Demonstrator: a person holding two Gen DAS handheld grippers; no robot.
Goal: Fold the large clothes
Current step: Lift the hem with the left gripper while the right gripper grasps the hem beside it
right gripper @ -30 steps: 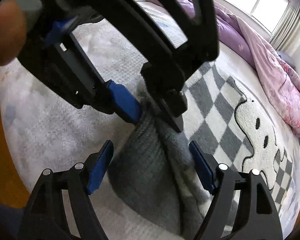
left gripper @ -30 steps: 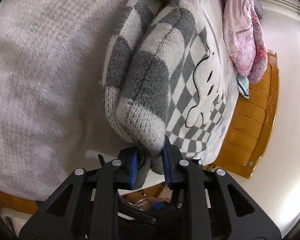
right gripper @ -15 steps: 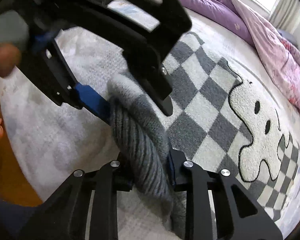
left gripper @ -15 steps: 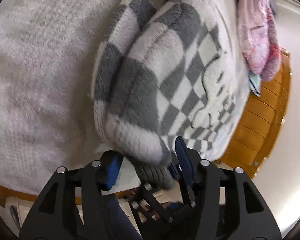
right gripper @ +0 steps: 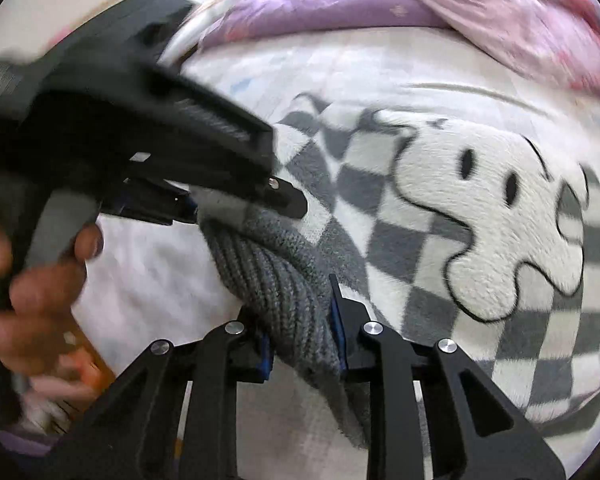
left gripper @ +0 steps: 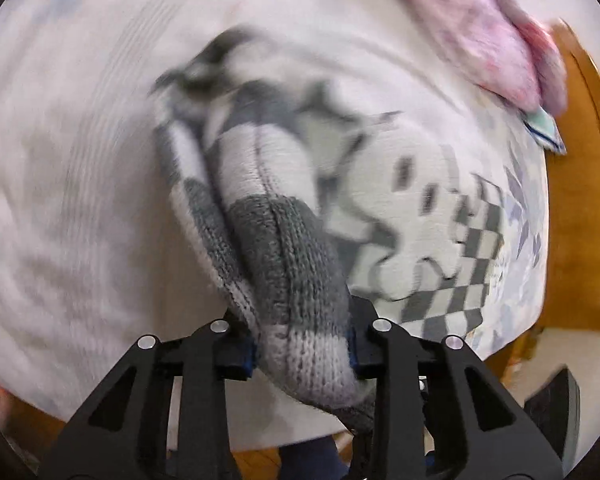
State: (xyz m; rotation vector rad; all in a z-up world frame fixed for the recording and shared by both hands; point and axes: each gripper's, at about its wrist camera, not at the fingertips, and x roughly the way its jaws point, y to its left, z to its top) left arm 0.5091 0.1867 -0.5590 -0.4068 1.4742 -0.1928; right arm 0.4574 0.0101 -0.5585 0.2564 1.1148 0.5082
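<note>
— Two grips, both mine: left gripper (left gripper: pixel 302 350) has just closed on the checkered sweater (left gripper: pixel 284 216)'s hem; right gripper (right gripper: pixel 302 346) clamps its ribbed edge.

— Surroundings?

— White bedspread (left gripper: pixel 72 184) beneath, pink quilt (left gripper: pixel 496 40) beyond, wooden bedframe (left gripper: pixel 576 216) alongside. My left gripper blocks the right camera.

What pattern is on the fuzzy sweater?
Grey-and-white checkerboard with a white ghost figure on the fuzzy sweater; clearest in the right wrist view.

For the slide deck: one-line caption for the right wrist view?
Right tool clamps the grey ribbed cuff of a checkered ghost-print sweater on the bed, left tool gripping beside it.
</note>
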